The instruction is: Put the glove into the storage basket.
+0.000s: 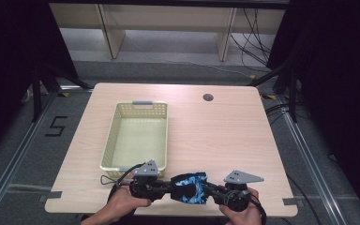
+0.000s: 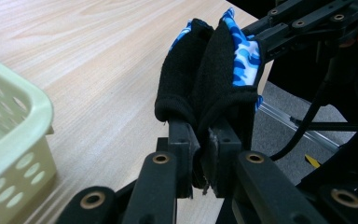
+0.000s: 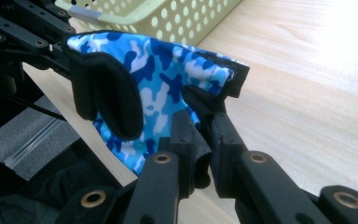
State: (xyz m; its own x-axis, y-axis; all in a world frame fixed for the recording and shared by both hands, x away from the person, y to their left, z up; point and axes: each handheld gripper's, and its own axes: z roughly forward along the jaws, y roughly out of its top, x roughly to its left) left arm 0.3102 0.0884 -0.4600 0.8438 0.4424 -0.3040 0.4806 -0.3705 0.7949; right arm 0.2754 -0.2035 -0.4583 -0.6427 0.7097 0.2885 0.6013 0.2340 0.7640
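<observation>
1. The table carries one landmark, the pale green basket, which sits on its left half with nothing in it.
2. The blue camouflage glove hangs just off the basket's near right corner, stretched between the two grippers above the table's front edge.
3. The left gripper is the one nearer the basket. Its jaws are clamped nearly together on the glove's black fabric edge.
4. The right gripper is on the glove's far side from the basket, and its jaws are likewise pinched tight on a black-trimmed edge.
5. Risk: both pinches take only a thin fold near the hem, so pulling the hands apart could tug the fabric out of one pair of jaws.
6. Risk: the glove hangs over the table's front edge, away from the basket, so a slip from both grips could send it to the floor.
</observation>
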